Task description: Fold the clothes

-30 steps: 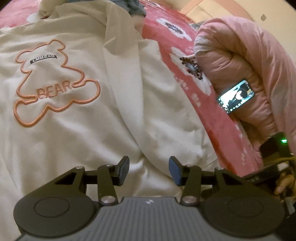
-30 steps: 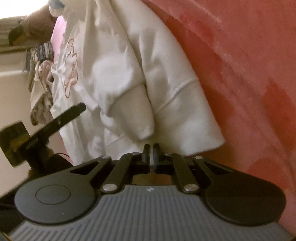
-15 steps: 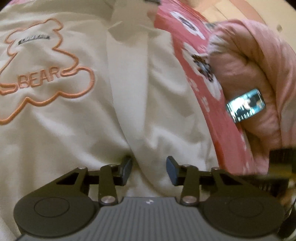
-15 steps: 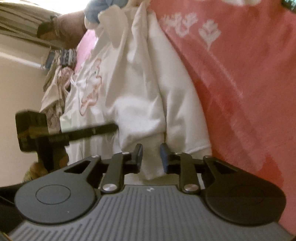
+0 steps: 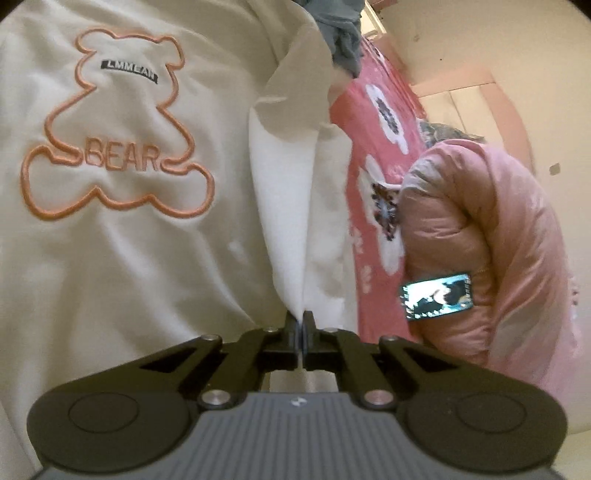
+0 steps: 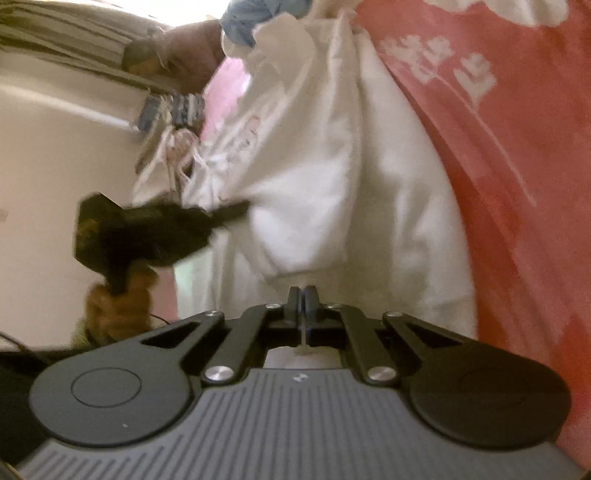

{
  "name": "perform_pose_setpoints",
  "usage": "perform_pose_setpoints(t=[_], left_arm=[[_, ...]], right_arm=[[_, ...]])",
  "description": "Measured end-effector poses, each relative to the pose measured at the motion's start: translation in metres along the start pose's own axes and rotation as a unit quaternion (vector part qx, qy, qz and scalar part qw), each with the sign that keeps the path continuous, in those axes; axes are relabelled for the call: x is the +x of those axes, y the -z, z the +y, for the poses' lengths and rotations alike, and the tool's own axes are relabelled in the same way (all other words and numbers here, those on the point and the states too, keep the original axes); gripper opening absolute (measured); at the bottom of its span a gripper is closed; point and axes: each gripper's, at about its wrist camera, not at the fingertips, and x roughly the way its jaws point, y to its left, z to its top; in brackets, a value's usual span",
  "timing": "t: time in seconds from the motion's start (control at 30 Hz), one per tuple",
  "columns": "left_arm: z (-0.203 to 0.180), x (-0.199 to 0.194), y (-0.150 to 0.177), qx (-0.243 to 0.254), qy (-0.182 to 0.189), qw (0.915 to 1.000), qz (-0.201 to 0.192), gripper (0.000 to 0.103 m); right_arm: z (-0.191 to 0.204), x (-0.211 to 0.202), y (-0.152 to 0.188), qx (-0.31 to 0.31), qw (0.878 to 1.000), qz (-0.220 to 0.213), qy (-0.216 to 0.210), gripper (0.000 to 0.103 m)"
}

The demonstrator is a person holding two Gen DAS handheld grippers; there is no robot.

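Note:
A cream sweatshirt (image 5: 122, 258) with an orange bear outline and the word BEAR lies on a red flowered bedspread (image 5: 373, 122). My left gripper (image 5: 300, 322) is shut on a fold of the sweatshirt's side edge and lifts it into a ridge. My right gripper (image 6: 303, 295) is shut on the sweatshirt (image 6: 332, 177) at its cuff or hem; which one I cannot tell. The left gripper (image 6: 236, 210) shows blurred in the right wrist view, held in a hand at the cloth's left side.
A pink padded quilt (image 5: 487, 243) is bunched on the right with a lit phone (image 5: 437, 295) lying on it. Grey-blue cloth (image 5: 343, 33) lies beyond the sweatshirt. More clothes (image 6: 173, 110) are piled at the far left by a wall.
Both grippers were open half a second ago and have shut on the sweatshirt. The left one has lifted its fold upward.

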Motion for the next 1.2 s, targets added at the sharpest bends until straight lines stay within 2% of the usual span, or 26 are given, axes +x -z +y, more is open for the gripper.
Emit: perform_pose_setpoints(t=[0.1,0.23,0.3,0.5,0.6,0.7,0.77,0.9,1.07,1.13,1.2], left_arm=[[-0.001,0.005,0.008,0.01,-0.018,0.9997,0.013,0.002],[-0.01,0.007,0.019,0.037,-0.04,0.9984,0.018,0.002],[-0.013,0.008,0.023,0.047,-0.048,0.9976,0.021,0.002],[0.004,0.04,0.027,0.056,-0.101,0.992,0.05,0.003],[0.006,0.038,0.027,0.065,-0.107,0.9906,0.054,0.009],[0.001,0.025,0.025,0.094,-0.126,0.9863,0.05,0.029],[-0.006,0.01,0.02,0.12,-0.142,0.9821,0.031,0.032],[-0.03,-0.01,-0.011,0.175,-0.153,0.9725,-0.017,0.046],[-0.07,-0.001,-0.067,0.251,-0.174,0.9488,-0.081,0.057],[-0.076,0.008,-0.094,0.259,-0.182,0.943,-0.102,0.061],[-0.072,0.017,-0.125,0.248,-0.179,0.9447,-0.118,0.062]], right_arm=[[-0.011,-0.011,0.004,0.03,1.0,0.0,0.0,0.0],[-0.003,-0.026,0.008,0.013,1.0,-0.003,-0.007,0.0],[0.0,-0.029,0.011,-0.009,1.0,0.005,0.009,0.0],[-0.02,-0.003,0.01,-0.005,0.996,0.032,0.083,0.0],[-0.018,0.011,0.01,-0.046,0.987,0.05,0.143,0.0],[-0.01,0.002,0.004,-0.056,0.986,0.06,0.142,0.003],[0.001,-0.011,-0.009,-0.081,0.984,0.049,0.148,0.004],[0.028,-0.029,-0.052,-0.14,0.976,-0.001,0.167,0.004],[0.048,-0.001,-0.125,-0.175,0.969,-0.044,0.17,0.007],[0.047,0.02,-0.159,-0.167,0.97,-0.055,0.167,0.01],[0.04,0.033,-0.187,-0.146,0.974,-0.062,0.16,0.011]])
